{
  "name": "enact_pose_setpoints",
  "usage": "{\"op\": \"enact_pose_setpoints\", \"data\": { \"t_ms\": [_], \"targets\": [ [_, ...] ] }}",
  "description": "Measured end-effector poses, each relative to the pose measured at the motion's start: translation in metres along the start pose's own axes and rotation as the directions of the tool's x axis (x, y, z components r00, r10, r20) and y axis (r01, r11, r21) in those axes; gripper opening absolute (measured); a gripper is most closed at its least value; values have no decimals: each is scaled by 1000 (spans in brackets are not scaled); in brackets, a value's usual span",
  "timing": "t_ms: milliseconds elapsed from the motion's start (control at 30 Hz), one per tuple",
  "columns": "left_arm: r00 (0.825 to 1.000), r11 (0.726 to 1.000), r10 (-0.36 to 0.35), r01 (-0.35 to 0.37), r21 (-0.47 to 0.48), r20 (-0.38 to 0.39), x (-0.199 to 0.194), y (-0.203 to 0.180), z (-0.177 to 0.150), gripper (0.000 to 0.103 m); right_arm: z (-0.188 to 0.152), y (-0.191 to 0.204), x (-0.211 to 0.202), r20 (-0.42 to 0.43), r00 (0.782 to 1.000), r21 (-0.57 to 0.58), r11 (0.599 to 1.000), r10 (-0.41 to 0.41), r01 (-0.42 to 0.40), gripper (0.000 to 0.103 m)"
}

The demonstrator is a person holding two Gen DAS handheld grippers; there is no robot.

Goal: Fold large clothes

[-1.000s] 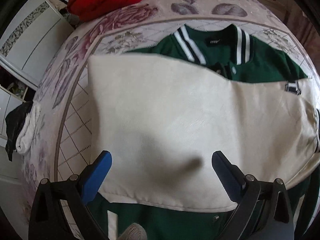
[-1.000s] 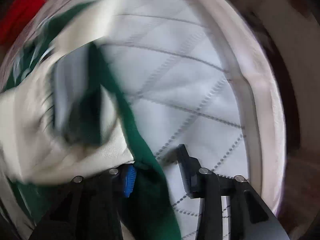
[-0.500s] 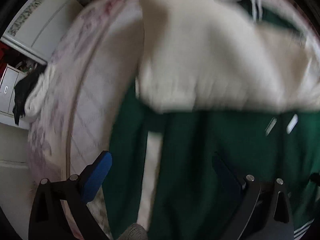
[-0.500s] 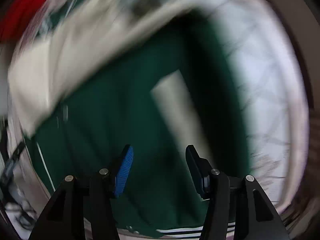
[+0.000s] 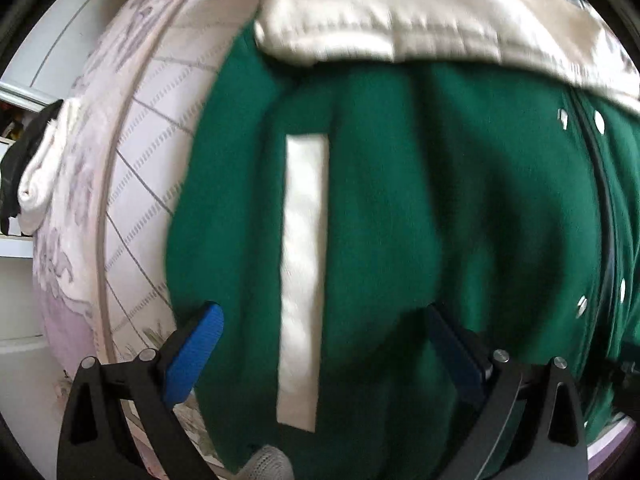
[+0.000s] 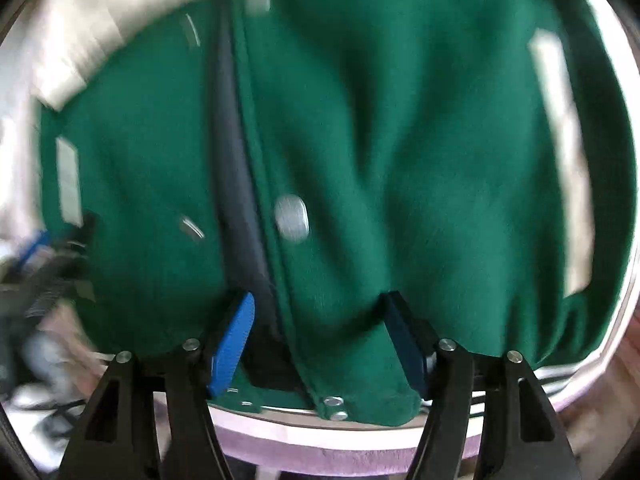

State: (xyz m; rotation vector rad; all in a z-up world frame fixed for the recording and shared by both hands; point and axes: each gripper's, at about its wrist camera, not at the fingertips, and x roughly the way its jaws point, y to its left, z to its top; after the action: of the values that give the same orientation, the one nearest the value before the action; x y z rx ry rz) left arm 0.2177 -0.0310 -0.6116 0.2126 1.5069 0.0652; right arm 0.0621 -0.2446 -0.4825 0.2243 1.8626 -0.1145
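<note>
The green jacket (image 5: 400, 200) lies spread on the bed (image 5: 132, 152), cream sleeve (image 5: 400, 12) folded across its top, while the left claw (image 5: 320, 344) and right claw (image 6: 320, 340) hover wide open above its hem, gripping nothing.

The left wrist camera looks forward past the left gripper (image 5: 320, 344), down and close onto the left side of the green jacket (image 5: 400, 220), with the bed cover (image 5: 152, 152) at the left edge. The right wrist camera looks past the right gripper (image 6: 320, 340), very close to the jacket's bottom edge. Both views share the jacket's snap-button front.
</note>
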Motion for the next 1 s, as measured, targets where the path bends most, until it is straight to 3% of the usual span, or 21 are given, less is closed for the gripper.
{"op": "enact_pose_setpoints", "data": {
  "t_ms": [67,133,267,433,533,600,667,700,800,867,933,1000],
  "targets": [
    [1000,1000,-26,26,-10,-4,5,3,-7,103,-9,4,-3,59,998,80,997,-20,15,34],
    [999,999,-47,47,-20,5,8,6,-13,103,-22,-10,-21,92,996,150,988,22,-36,13],
    [999,999,-45,45,-8,15,9,17,-21,103,-34,7,-44,133,985,173,977,105,-128,12],
    [1000,1000,-18,18,-7,19,10,58,-25,103,-20,20,-41,80,985,137,977,150,-160,12],
    [1000,1000,2,-2,-22,17,13,84,-20,103,-11,32,-46,36,972,127,964,232,-235,12],
    [1000,999,10,-9,-38,13,12,103,-20,103,-13,45,-40,-14,943,135,935,334,-329,19],
    [1000,998,-2,4,-69,22,3,120,-21,103,-16,51,-31,-95,886,147,887,453,-438,36],
    [999,996,-9,12,-83,31,-3,125,-23,103,-28,45,-29,-87,879,145,879,468,-454,38],
    [998,993,-14,21,-120,63,-19,135,-28,103,-31,27,-60,42,894,109,888,446,-447,38],
    [998,990,-21,30,-140,67,-23,136,-33,103,-25,22,-50,95,885,183,866,456,-466,38],
    [998,991,-11,19,-135,57,-19,139,-34,103,-16,13,-14,87,870,252,834,485,-491,38],
    [999,991,-5,12,-136,50,-18,137,-32,103,-10,24,6,48,869,268,832,493,-486,39]
  ]
}}
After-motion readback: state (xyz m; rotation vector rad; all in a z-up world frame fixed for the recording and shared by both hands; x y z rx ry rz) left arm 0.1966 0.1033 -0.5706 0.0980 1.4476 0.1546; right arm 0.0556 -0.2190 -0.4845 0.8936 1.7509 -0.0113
